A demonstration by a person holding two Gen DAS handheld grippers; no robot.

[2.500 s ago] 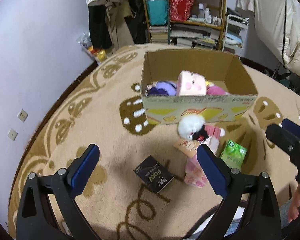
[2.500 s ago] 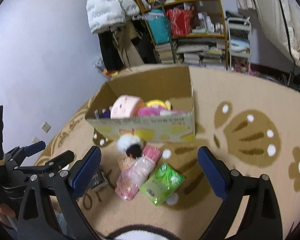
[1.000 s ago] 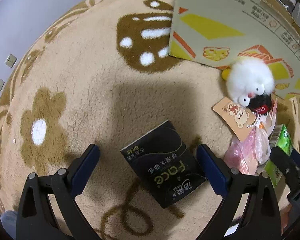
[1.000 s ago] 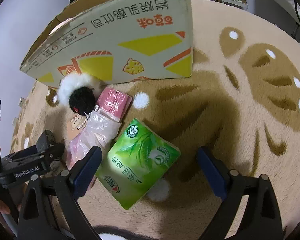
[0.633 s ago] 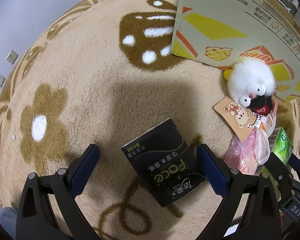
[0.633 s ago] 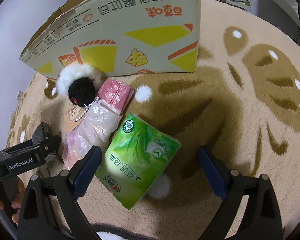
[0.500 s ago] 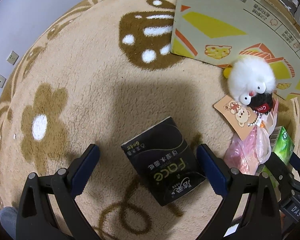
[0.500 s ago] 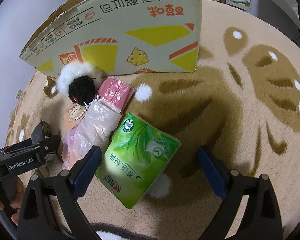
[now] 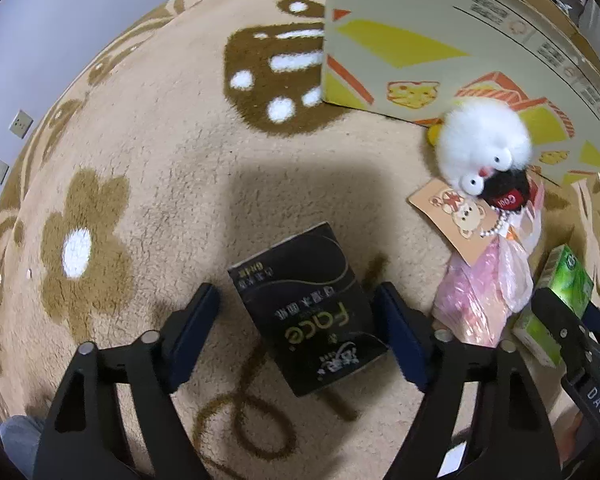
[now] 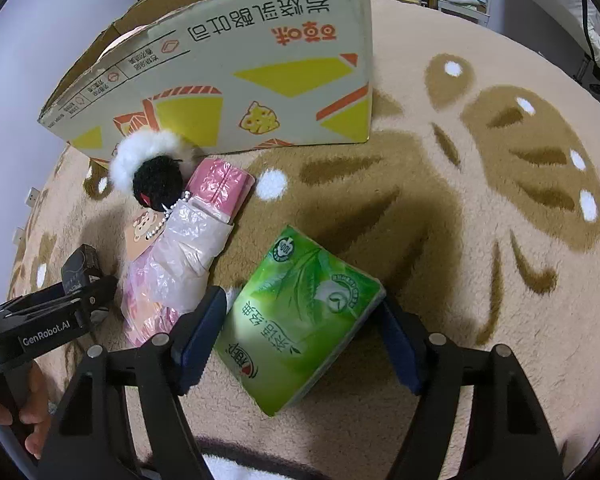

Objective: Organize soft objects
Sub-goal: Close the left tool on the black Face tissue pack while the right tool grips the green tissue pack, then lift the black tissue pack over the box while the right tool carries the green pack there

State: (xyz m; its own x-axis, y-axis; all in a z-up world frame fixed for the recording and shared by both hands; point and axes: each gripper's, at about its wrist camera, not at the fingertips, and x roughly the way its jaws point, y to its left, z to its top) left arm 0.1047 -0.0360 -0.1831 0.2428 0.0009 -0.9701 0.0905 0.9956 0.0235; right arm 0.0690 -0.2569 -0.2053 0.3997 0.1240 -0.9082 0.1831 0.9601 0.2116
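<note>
The left claw (image 9: 300,332) is closing around a black tissue pack (image 9: 306,312) on the rug (image 9: 160,168); right of the pack lie a fluffy toy (image 9: 482,144) and a pink bag (image 9: 484,292).

Fluffy pile carpet (image 9: 172,168), glossy plastic-wrapped tissue pack (image 10: 300,320)

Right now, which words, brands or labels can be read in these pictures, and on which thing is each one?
"Face": black tissue pack.
"GenRobot.AI": left gripper.
"DAS": right gripper.
"Coo", cut off: red tag on the plush toy.
Chinese print on the cardboard box, green tissue pack and black pack: not read here.
</note>
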